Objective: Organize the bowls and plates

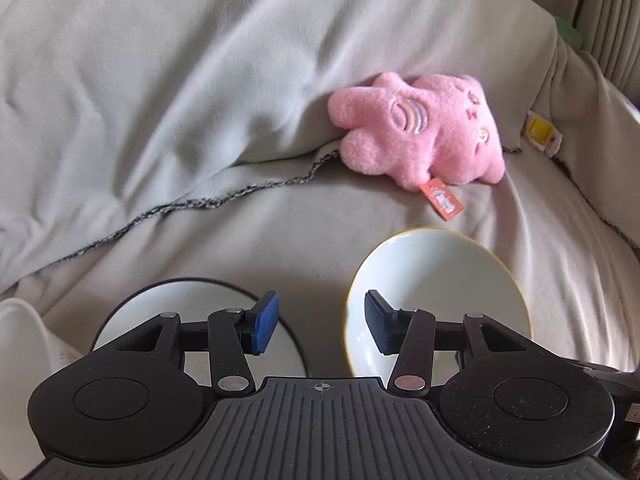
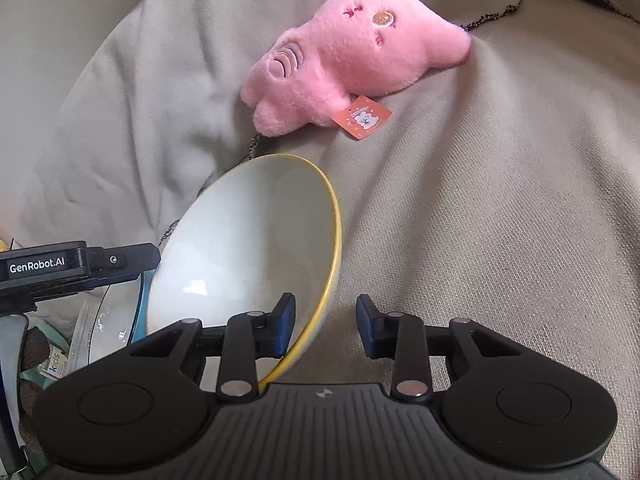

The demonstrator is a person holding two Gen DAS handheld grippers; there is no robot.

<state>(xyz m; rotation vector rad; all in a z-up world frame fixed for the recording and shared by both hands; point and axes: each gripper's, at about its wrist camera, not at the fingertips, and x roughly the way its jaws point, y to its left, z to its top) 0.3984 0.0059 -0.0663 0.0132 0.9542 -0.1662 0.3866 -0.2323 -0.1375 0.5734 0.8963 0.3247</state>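
Observation:
A white bowl with a yellow rim [image 1: 436, 280] lies tilted on the beige blanket; it also shows in the right wrist view [image 2: 248, 248]. A white plate with a dark rim [image 1: 192, 300] lies to its left. My left gripper [image 1: 320, 322] is open, hovering above the gap between plate and bowl, its right finger over the bowl. My right gripper [image 2: 325, 326] is open, its jaws straddling the bowl's near rim: the left fingertip [image 2: 285, 326] is inside the bowl, the right one outside. A clear plate with a blue rim [image 2: 116, 320] lies left of the bowl.
A pink plush toy [image 1: 420, 132] with an orange tag lies on the blanket beyond the bowl, also in the right wrist view [image 2: 352, 52]. A white object [image 1: 20, 340] sits at the far left. A yellow-white item [image 1: 542, 132] lies at the right. The left gripper's body [image 2: 44, 268] shows at left.

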